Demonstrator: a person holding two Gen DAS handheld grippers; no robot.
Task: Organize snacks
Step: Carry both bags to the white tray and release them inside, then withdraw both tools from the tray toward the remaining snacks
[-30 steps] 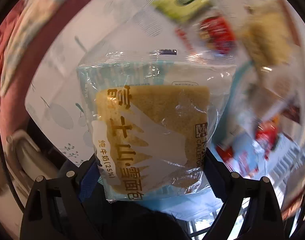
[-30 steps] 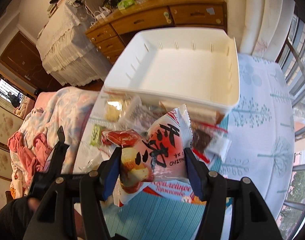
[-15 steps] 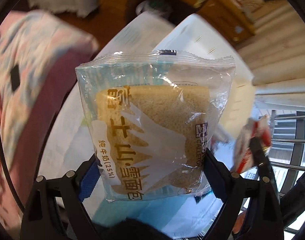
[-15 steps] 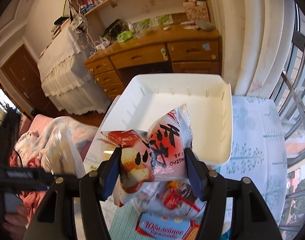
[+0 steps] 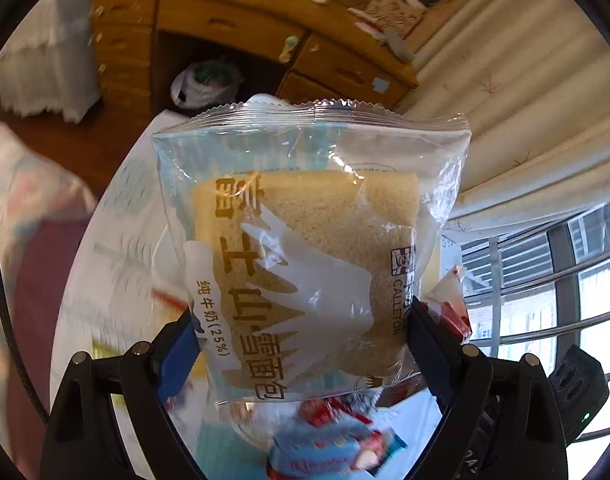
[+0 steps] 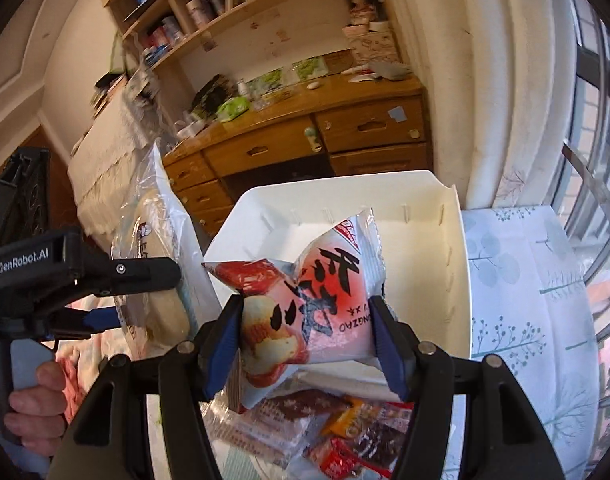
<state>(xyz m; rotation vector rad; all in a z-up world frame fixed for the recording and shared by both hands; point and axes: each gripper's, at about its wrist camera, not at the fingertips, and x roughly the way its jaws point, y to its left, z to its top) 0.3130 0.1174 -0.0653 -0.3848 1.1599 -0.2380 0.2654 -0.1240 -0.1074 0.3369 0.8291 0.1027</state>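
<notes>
My left gripper, lower centre of the left wrist view, is clamped on the bread packet; both blue pads press its lower sides, and the clear wrapper stands upright, filling the middle of the frame. Below it, blurred, lie other snack packets on the table.

My right gripper, lower centre of the right wrist view, is clamped on the red-and-pink snack bag, which tilts up toward the white tray behind it. The tray sits at centre frame on the patterned tablecloth, its floor bare. At the bottom edge, more wrapped snacks are piled. At left, the bread packet and my left gripper appear side-on, just beside the tray's left rim, with my left hand on the handle.
</notes>
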